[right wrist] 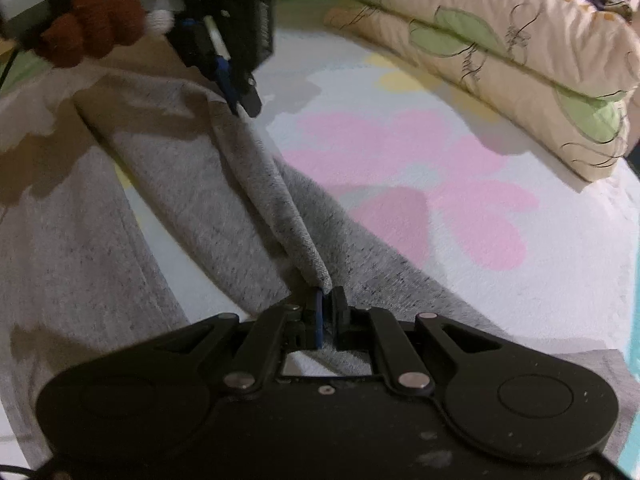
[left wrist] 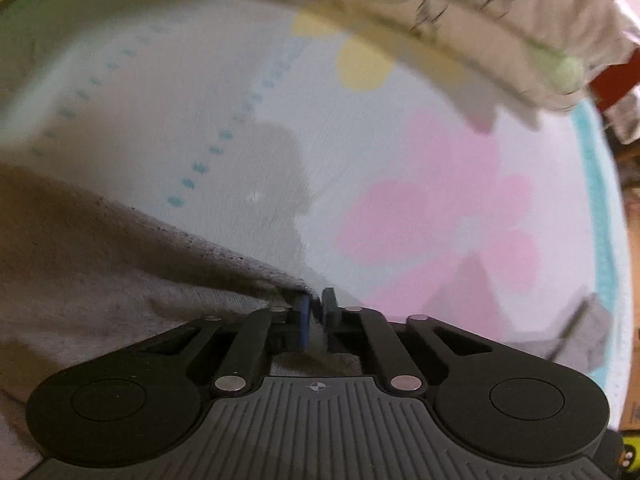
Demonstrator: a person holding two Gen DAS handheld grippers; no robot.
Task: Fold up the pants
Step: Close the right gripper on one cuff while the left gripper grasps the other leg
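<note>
Grey speckled pants (right wrist: 224, 184) lie spread on a white mat with pink flower shapes (right wrist: 400, 152). My right gripper (right wrist: 329, 300) is shut on a raised ridge of the cloth at the near end. From there the ridge runs up and left to my left gripper (right wrist: 244, 108), which pinches the cloth's far edge. In the left wrist view the left gripper (left wrist: 316, 306) has its pads almost together on the edge of the pants (left wrist: 100, 280), which fill the lower left.
A folded cream quilt with green leaves (right wrist: 520, 52) lies along the mat's far side, also blurred at the top as the quilt (left wrist: 460, 40). The mat has a teal border (left wrist: 596, 200). A hand in a brown knitted sleeve (right wrist: 92, 28) holds the left gripper.
</note>
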